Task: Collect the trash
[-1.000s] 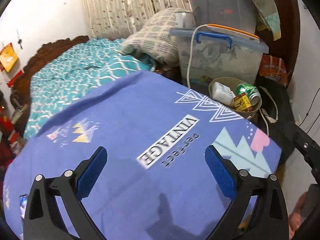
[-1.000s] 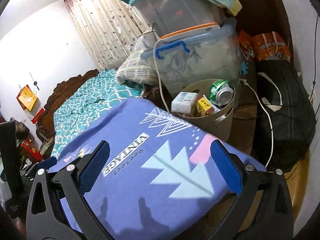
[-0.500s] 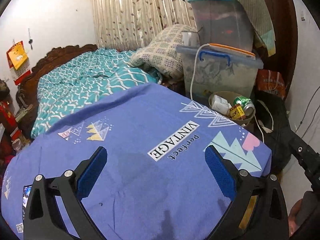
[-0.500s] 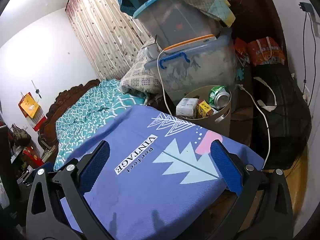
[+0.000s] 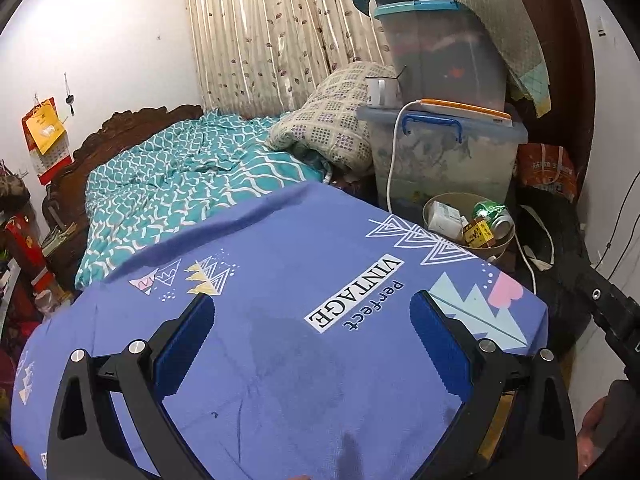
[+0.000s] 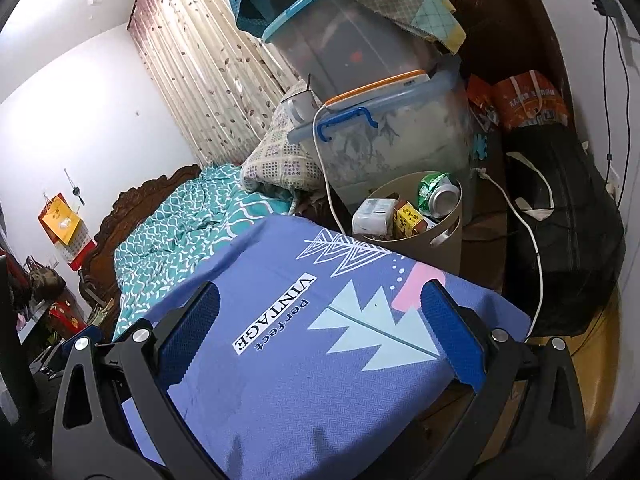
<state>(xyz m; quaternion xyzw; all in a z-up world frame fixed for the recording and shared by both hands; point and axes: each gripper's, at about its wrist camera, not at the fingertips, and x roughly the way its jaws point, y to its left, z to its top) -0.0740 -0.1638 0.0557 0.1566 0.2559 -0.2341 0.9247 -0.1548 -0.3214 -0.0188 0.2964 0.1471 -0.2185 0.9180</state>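
Now pulled back and raised from the beige bin holding a can and cartons. Both claws, left and right, spread wide, grasping nothing above the purple-clothed bench. Probably finished.

Even indoor light, sharp focus, soft shadows at 6 o'clock, strong fisheye bend, dark corner vignette.

Left gripper spread wide, gripping nothing. Right gripper likewise gaping, blue pads apart, empty.

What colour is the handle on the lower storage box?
Blue handle, on the clear lower storage box; clearest in the right wrist view.
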